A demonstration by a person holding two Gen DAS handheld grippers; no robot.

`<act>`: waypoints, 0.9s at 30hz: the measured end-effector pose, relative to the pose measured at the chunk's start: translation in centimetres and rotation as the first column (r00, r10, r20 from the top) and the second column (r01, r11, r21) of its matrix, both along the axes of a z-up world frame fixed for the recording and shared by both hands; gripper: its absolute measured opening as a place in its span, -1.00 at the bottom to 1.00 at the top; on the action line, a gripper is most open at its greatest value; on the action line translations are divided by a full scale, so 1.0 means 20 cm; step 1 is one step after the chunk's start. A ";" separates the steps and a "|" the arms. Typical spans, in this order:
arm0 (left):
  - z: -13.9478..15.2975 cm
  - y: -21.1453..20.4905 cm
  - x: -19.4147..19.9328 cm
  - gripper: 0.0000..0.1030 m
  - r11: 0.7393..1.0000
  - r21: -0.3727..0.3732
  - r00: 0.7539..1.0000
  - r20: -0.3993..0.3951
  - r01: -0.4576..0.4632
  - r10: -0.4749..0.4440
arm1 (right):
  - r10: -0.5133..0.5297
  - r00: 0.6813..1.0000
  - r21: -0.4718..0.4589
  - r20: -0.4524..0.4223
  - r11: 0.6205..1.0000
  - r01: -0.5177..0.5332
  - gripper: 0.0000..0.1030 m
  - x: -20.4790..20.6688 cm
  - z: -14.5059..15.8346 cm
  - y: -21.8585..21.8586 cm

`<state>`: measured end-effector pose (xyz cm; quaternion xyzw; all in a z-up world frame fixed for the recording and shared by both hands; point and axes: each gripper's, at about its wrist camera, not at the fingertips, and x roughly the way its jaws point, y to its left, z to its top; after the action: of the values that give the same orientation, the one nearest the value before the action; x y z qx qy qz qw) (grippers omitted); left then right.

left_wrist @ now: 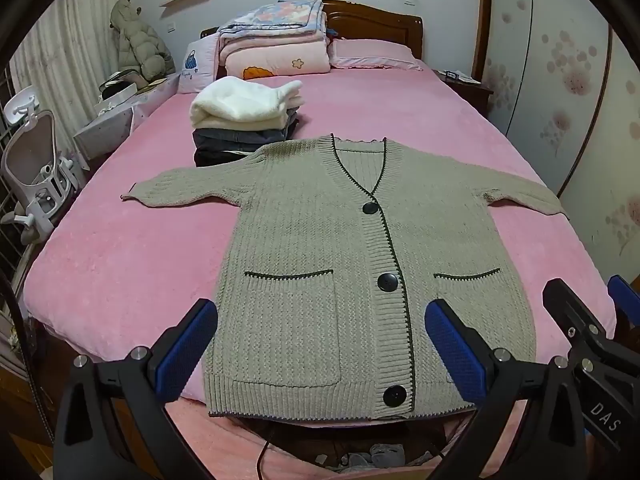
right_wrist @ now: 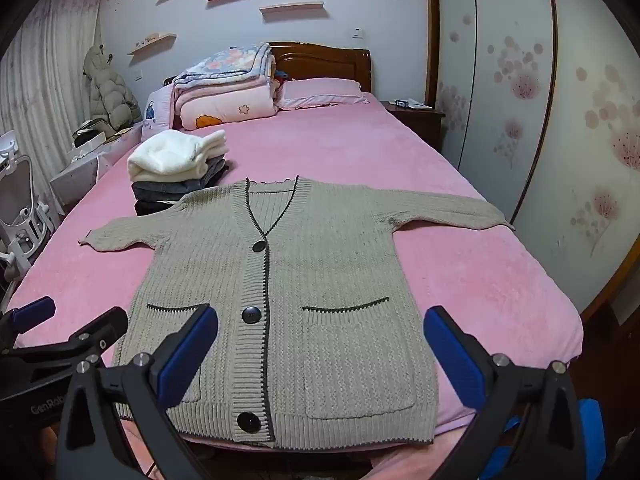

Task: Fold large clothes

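A beige knit cardigan point(left_wrist: 320, 248) with dark trim, three black buttons and two pockets lies flat and face up on the pink bed point(left_wrist: 120, 260), sleeves spread to both sides, hem at the near edge. It also shows in the right wrist view point(right_wrist: 300, 280). My left gripper point(left_wrist: 320, 348) is open and empty, hovering above the hem. My right gripper point(right_wrist: 320, 352) is open and empty above the hem too; it also shows at the right edge of the left wrist view point(left_wrist: 588, 312). The left gripper shows at the left of the right wrist view point(right_wrist: 68, 324).
A stack of folded clothes point(left_wrist: 244, 120) with a white one on top lies behind the cardigan's left shoulder. Folded quilts point(left_wrist: 276, 44) and a pillow point(left_wrist: 372, 54) sit at the headboard. An office chair point(left_wrist: 36, 168) stands left; wardrobe doors point(left_wrist: 560, 80) stand right.
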<state>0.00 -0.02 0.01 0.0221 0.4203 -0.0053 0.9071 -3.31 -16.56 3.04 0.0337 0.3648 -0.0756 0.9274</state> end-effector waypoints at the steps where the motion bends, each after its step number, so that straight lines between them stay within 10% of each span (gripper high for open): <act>1: 0.00 0.00 0.00 0.99 1.000 -0.002 1.000 0.000 0.000 0.000 | 0.000 1.000 0.000 -0.001 1.000 0.000 1.00 0.00 0.00 0.00; 27: 0.00 -0.03 0.01 0.98 1.000 -0.005 1.000 -0.012 0.005 -0.005 | 0.005 1.000 0.000 0.009 1.000 -0.005 1.00 0.00 0.01 -0.02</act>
<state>0.27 -0.60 0.04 0.0209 0.4257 -0.0088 0.9046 -3.30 -17.01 3.33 0.0332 0.3605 -0.0730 0.9293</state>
